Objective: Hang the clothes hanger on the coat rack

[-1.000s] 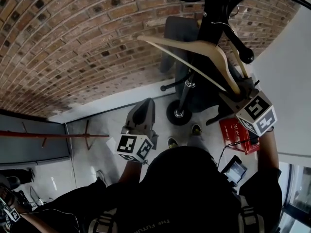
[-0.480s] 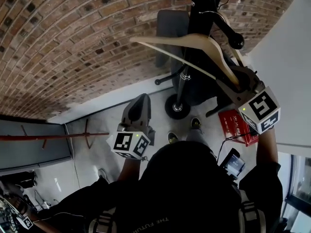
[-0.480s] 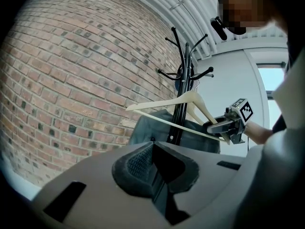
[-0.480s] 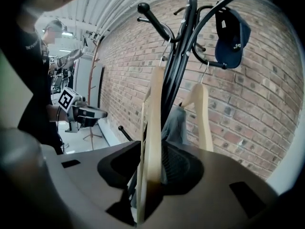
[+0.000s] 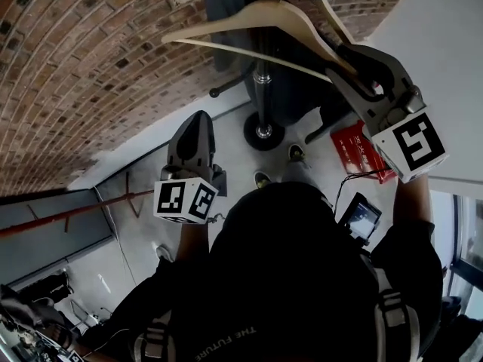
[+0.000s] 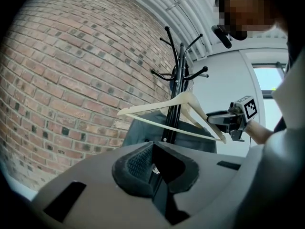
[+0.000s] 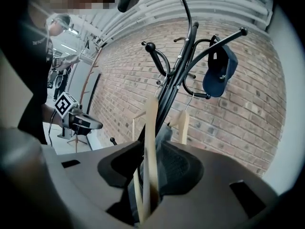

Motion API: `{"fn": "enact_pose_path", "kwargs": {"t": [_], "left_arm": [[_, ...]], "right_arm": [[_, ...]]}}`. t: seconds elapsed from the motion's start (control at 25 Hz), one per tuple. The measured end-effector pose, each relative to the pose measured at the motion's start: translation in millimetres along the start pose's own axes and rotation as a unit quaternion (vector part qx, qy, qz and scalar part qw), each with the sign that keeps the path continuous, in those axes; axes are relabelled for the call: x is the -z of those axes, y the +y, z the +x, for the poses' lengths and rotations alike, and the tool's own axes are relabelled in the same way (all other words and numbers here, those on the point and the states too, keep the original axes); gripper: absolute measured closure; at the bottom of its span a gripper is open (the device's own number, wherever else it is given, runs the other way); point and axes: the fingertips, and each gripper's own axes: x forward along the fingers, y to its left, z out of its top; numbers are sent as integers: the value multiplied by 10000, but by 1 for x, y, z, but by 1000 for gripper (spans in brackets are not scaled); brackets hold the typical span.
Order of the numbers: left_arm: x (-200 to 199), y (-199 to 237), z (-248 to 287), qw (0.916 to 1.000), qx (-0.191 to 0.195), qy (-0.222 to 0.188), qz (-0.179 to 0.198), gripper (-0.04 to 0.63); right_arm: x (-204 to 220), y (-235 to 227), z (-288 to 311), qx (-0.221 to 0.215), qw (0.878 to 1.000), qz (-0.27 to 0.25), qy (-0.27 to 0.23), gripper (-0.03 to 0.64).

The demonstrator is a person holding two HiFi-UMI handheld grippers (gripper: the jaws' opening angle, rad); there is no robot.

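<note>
The pale wooden clothes hanger (image 5: 226, 19) hangs level at twelve o'clock against the black metal coat rack (image 6: 177, 80); its wire hook seems to sit over a lower arm of the rack, though the head view cuts this off. The right tongs (image 5: 349, 60), at two o'clock, have just been opening and stand apart, with the hanger's end between them but not pinched. The left tongs (image 5: 195, 121), at ten o'clock, are together with nothing in them. A grey garment (image 6: 143, 132) and a navy cap (image 7: 219, 73) share the rack. At three o'clock of the rack's round base (image 5: 263, 132) lies a red box (image 5: 355, 153), contents unclear. The floor (image 5: 143, 172) is pale, beside a red brick wall (image 5: 90, 66).
</note>
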Motion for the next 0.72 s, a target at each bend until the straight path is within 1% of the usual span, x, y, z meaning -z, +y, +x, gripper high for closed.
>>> {"fn": "enact_pose_path", "kwargs": {"t": [0.16, 0.28, 0.4, 0.56, 0.64, 0.72], "left_arm": [[0, -10, 6, 9999, 140, 3, 7, 575], [-3, -16, 9, 9998, 180, -9, 17, 575], [-1, -18, 11, 9998, 217, 7, 24, 575], [-1, -16, 14, 9998, 220, 20, 19, 575], [0, -15, 15, 9998, 203, 45, 8, 575], [1, -14, 15, 9998, 183, 54, -5, 575]], "right_arm": [[-5, -4, -16, 339, 9993, -48, -178, 477], [-10, -4, -27, 541, 9974, 68, -473, 477], [-5, 0, -32, 689, 9952, 241, -644, 477], [5, 7, -30, 625, 9948, 428, -678, 487], [11, 12, -29, 500, 9952, 537, -642, 520], [16, 17, -27, 370, 9948, 710, -622, 569]]}}
